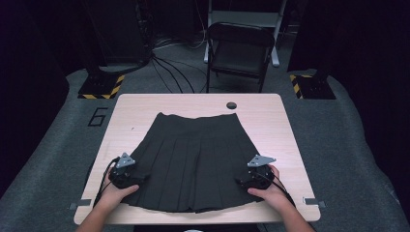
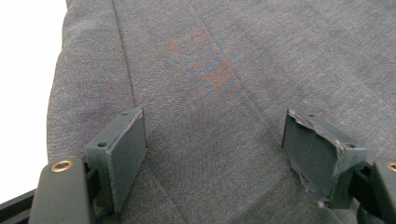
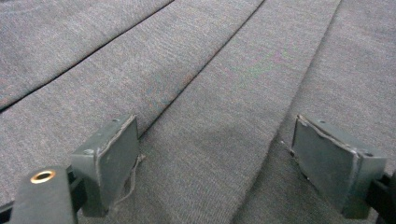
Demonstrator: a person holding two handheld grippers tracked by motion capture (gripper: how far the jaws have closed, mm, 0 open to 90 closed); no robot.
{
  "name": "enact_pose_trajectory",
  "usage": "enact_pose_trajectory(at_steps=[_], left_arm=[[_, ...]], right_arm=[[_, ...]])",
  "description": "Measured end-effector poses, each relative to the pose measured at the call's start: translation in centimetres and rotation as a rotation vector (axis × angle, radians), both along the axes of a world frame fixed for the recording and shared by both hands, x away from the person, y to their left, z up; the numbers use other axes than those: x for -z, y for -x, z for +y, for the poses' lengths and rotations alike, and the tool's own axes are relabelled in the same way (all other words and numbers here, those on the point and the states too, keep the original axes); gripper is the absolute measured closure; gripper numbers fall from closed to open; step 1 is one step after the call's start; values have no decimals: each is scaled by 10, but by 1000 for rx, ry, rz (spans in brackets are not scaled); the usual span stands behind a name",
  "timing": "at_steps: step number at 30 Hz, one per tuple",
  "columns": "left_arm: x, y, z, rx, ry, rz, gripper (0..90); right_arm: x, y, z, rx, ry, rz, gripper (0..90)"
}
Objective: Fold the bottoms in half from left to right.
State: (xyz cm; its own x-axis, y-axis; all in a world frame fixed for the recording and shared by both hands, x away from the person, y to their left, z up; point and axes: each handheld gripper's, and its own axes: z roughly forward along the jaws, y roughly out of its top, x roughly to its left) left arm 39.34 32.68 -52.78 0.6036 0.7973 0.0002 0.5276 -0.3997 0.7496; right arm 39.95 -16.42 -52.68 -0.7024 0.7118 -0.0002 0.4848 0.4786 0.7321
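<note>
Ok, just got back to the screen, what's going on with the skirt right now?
A person holds a gripper in each hand over a dark pleated skirt spread flat on the table. The left gripper is at the skirt's left side near the hem, the right gripper at its right side. Both grippers' jaws stand open over the fabric, gripping nothing yet.

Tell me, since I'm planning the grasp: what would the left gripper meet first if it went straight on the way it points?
Most likely the dark pleated skirt: the left gripper stands open right over the fabric, near its side edge, though the gap is unclear.
</note>
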Motion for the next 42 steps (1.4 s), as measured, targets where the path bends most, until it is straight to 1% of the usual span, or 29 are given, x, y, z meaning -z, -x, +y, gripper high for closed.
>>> enact_pose_trajectory(at_steps=[1, 2, 5, 12, 15, 16, 17, 18, 19, 21, 23, 24, 26, 27, 28, 29, 30, 31, 32, 33, 34, 35, 36, 37, 38, 39, 40, 41, 42], left_arm=[[-1, 0, 0, 8, -10, 14, 221], [-1, -1, 0, 0, -10, 8, 222], [-1, 0, 0, 0, -7, 13, 223], [-1, 0, 0, 0, -4, 13, 226], [-1, 0, 0, -2, -1, 10, 227], [0, 0, 0, -9, 4, 2, 230], [-1, 0, 0, -8, 3, 6, 233], [-1, 0, 1, -3, -3, 13, 236], [-2, 1, 1, -6, -3, 14, 240], [-1, 1, 1, -22, 7, 9, 253], [-1, 1, 1, -28, 16, 9, 258], [-3, 1, 2, -21, 9, 21, 273], [-5, 2, 3, -33, 21, 39, 307], [-6, 3, 3, -38, 38, 43, 329], [-8, 3, 5, -38, 44, 49, 345], [-9, 3, 6, -46, 53, 43, 351], [-9, 3, 6, -46, 53, 43, 351], [-12, 4, 8, -63, 65, 47, 351], [-15, 3, 11, -83, 76, 48, 360], [-16, 3, 13, -89, 80, 47, 366], [-17, 2, 15, -114, 96, 40, 374], [-18, 2, 18, -130, 103, 36, 376], [-18, 2, 18, -130, 103, 36, 380], [-20, 1, 22, -148, 103, 41, 380], [-23, 0, 28, -203, 93, 34, 391], [-24, -1, 31, -218, 85, 29, 392], [-24, -1, 34, -229, 74, 25, 391], [-23, -2, 35, -242, 70, 22, 391], [-22, -2, 36, -244, 73, 32, 386]], right_arm=[[0, 0, 0, 0, -4, 0, 145], [0, 0, 0, -2, -2, 3, 146], [0, 0, 0, 0, -2, 6, 147], [0, -2, -1, -11, 7, -4, 155], [-2, -2, 0, -4, 7, 10, 175], [-3, -2, 1, -14, 12, 17, 193], [-4, -2, 1, -13, 13, 26, 211], [-4, -2, 2, -18, 16, 19, 222], [-5, -2, 3, -14, 18, 27, 231], [-6, -3, 4, -18, 23, 37, 246], [-6, -3, 3, -19, 27, 35, 253], [-8, -4, 3, -7, 29, 48, 296], [-11, -5, 3, -4, 29, 66, 348], [-12, -6, 2, 0, 30, 76, 373], [-14, -7, 2, 6, 29, 77, 401], [-15, -7, 1, 12, 32, 71, 422], [-15, -7, 1, 12, 32, 71, 422], [-17, -6, 1, 28, 26, 69, 432], [-22, -7, -1, 43, 21, 48, 447], [-23, -7, -2, 52, 15, 46, 449], [-24, -8, -3, 52, 26, 29, 450], [-26, -9, -5, 69, 21, 21, 450], [-27, -9, -5, 94, 13, 37, 449], [-27, -9, -5, 94, 13, 37, 449], [-25, -12, -9, 125, 16, 29, 442], [-25, -14, -11, 131, 29, 24, 439], [-23, -15, -13, 146, 27, 24, 433], [-23, -16, -14, 173, 22, 41, 425], [-22, -18, -17, 178, 29, 36, 418]])
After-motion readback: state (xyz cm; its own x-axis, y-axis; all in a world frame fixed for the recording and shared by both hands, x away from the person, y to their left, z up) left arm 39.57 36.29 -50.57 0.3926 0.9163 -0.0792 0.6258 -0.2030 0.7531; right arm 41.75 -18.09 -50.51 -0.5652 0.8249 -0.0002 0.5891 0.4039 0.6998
